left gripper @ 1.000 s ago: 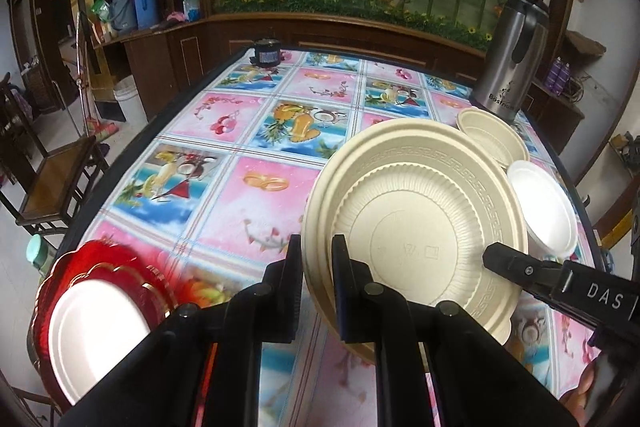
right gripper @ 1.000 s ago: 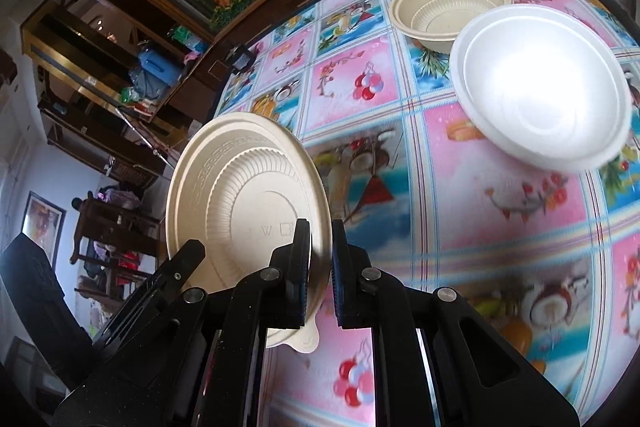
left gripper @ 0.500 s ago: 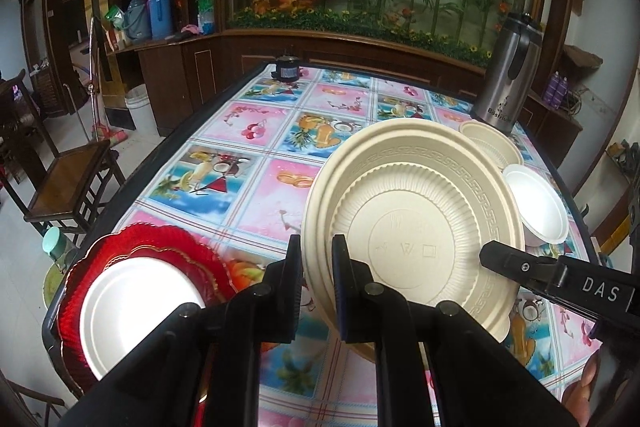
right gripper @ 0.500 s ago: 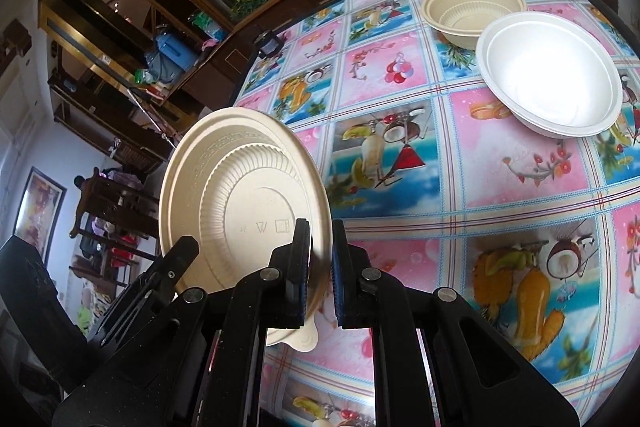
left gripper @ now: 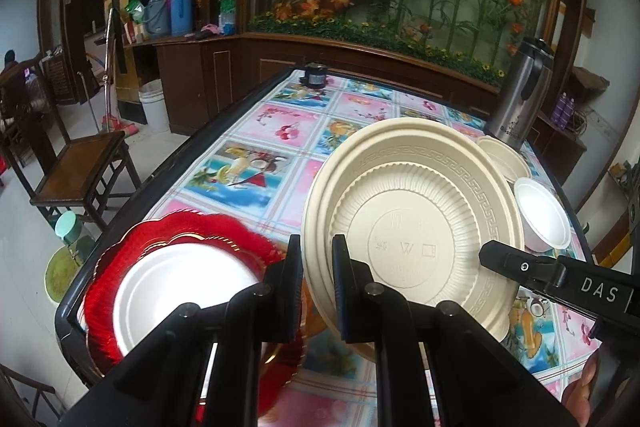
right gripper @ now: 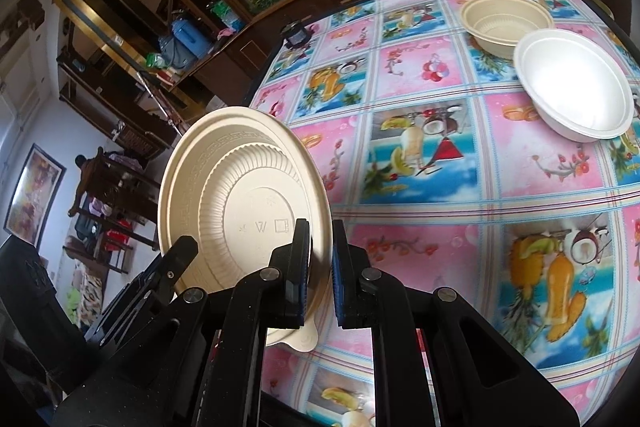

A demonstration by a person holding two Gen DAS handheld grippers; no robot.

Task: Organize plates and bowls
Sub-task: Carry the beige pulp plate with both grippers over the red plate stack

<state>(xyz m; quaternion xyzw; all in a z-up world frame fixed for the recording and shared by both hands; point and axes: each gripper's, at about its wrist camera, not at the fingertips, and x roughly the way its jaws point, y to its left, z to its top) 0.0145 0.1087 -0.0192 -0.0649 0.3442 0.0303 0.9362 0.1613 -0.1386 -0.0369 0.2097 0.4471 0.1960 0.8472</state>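
Both my tools grip one beige plate (left gripper: 416, 227), tilted on edge above the table (left gripper: 256, 135): left tool (left gripper: 317, 291) clamped on its near rim, right tool (right gripper: 320, 267) clamped on the opposite rim; just left of my left tool a white plate (left gripper: 176, 291) sits stacked on the red plate (left gripper: 200, 231); farther right, the white bowl (right gripper: 576, 91) and beige bowl (right gripper: 504, 19) sit unstacked; I judge the sorting about half done.

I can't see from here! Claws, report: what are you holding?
Left claw and right claw both shut on beige plate, held tilted above table. Red plate stack at left, nothing blocking.
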